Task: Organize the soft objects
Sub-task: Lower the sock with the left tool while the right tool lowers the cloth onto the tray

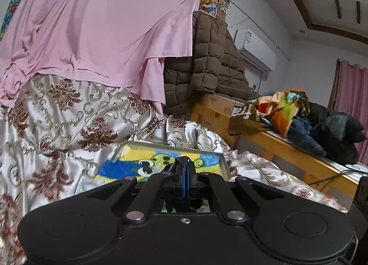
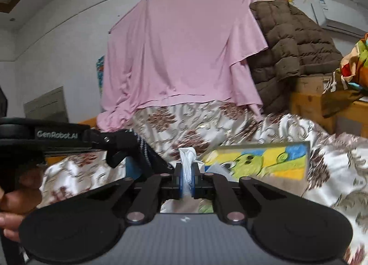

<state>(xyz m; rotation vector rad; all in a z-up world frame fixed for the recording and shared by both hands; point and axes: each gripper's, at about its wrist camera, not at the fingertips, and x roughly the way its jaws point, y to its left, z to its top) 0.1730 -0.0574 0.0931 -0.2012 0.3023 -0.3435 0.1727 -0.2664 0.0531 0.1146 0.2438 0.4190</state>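
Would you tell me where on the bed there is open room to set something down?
The patterned satin cover lies bare between the hanging pink sheet and the cartoon picture, and again right of the picture. The wooden ledge is crowded with a colourful cloth and dark clothes.

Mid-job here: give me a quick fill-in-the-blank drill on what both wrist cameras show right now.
1. The right claw is shut on a crumpled piece of ____ plastic.
2. The sheet hanging from the wall line is ____.
3. The quilted coat draped beside that sheet is ____.
4. The left claw is ____.

Missing words: white; pink; brown; shut
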